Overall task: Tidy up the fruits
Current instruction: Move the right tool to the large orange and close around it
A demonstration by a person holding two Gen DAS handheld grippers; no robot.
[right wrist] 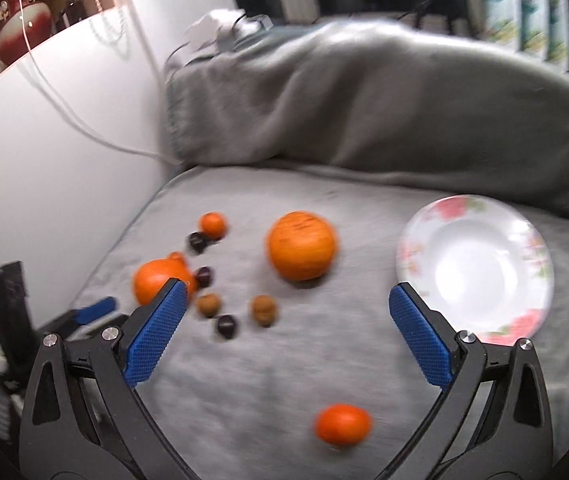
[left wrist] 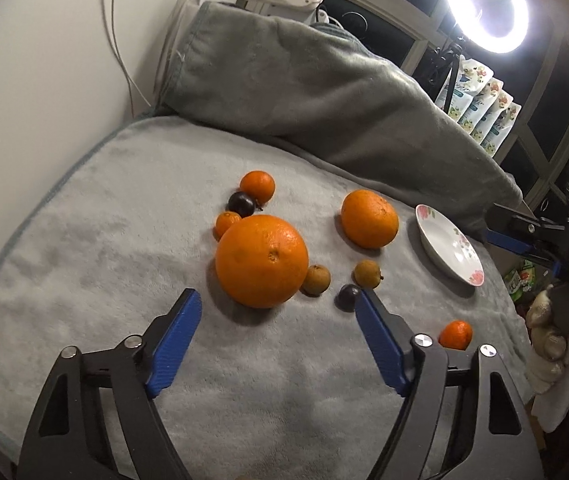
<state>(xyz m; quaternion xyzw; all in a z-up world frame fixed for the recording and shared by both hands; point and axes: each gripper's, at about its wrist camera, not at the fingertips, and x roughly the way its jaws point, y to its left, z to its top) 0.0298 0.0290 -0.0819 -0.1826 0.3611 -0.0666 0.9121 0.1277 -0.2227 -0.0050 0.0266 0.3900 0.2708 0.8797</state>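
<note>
Fruits lie on a grey blanket. In the left wrist view my left gripper [left wrist: 278, 298] is open and empty, just short of a big orange [left wrist: 262, 260]. A second orange [left wrist: 369, 218], small mandarins [left wrist: 258, 186] [left wrist: 455, 334], brown longans [left wrist: 316, 279] [left wrist: 367, 273] and dark plums [left wrist: 241, 204] [left wrist: 348, 296] lie around. A floral white plate [left wrist: 450, 246] sits right. In the blurred right wrist view my right gripper [right wrist: 286, 294] is open and empty above the blanket, with a mandarin [right wrist: 342, 424] near it, the orange [right wrist: 301, 246] ahead and the plate [right wrist: 474, 266] right.
A bunched grey blanket [left wrist: 304, 80] rises behind the fruit. A white wall [left wrist: 44, 60] with cables stands left. A ring light [left wrist: 486, 4] and floral packets [left wrist: 480, 104] are at the back right. The left gripper's fingers [right wrist: 94, 312] show at the right wrist view's left edge.
</note>
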